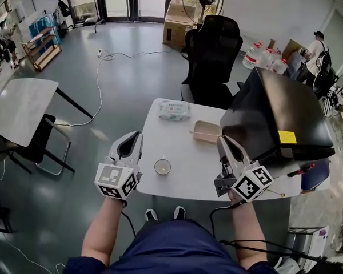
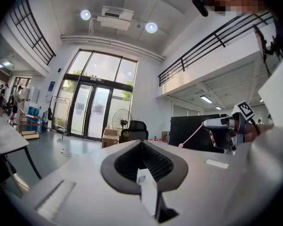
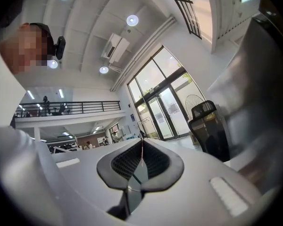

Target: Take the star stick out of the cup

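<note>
Open grey floor (image 1: pixel 131 73) surrounds the white surface (image 1: pixel 188 164) on its left and far sides, with only a loose cable (image 1: pixel 100 90) trailing across it and a grey side table (image 1: pixel 20 104) well apart to the left. A black office chair (image 1: pixel 213 56) is pushed up to the far edge. On the right a large black panel (image 1: pixel 274 116) leans over the surface, covers that whole side and crowds the room there. Both bare forearms come up from the person's lap at the near edge, marker cubes toward the body and jaws pointing away and upward. The left tool (image 1: pixel 135 138) hangs over the near left edge, its jaws closed together on nothing. The right tool (image 1: pixel 224 142) sits near the front right edge, just beside the black panel's lower corner, its jaws pinched on the thin pink star stick (image 2: pixel 191 134), which shows as a fine line between the pads in the right gripper view. From the left gripper view the stick slants out of the right tool in the air, clear of the cup (image 1: pixel 162 166). That cup stands upright near the front edge, between the two tools and closer to the left one. A wipes pack (image 1: pixel 174 109) and a tan tray (image 1: pixel 206 131) lie farther back.
</note>
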A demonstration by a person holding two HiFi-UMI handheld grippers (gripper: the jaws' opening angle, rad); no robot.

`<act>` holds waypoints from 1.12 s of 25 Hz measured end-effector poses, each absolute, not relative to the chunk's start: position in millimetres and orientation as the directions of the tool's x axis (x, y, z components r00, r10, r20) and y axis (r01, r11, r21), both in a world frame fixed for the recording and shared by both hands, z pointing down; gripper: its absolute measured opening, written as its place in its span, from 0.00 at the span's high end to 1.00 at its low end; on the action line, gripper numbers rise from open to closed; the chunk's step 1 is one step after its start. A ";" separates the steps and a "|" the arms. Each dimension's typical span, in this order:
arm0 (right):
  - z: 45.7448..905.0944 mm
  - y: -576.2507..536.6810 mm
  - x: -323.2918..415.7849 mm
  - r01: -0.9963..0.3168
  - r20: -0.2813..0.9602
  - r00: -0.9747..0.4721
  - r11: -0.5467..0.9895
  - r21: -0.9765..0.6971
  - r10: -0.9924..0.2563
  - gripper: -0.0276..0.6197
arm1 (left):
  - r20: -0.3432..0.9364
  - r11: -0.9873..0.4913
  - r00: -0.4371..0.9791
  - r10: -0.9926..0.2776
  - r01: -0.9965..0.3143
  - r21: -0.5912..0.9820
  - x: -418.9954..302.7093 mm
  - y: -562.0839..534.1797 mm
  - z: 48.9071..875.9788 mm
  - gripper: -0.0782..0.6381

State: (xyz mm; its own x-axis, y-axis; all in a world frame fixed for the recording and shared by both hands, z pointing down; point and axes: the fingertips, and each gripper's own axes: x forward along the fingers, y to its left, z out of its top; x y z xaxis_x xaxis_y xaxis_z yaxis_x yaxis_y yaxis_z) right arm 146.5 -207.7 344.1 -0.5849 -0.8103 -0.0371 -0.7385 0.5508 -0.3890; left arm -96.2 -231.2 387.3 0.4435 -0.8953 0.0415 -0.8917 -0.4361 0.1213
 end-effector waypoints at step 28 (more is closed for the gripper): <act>343.6 -203.3 151.4 -0.756 -0.064 -0.538 0.514 -0.404 -0.841 0.94 | 0.048 -0.406 0.418 -0.907 -0.900 0.160 -123.5 -236.7 387.8 0.88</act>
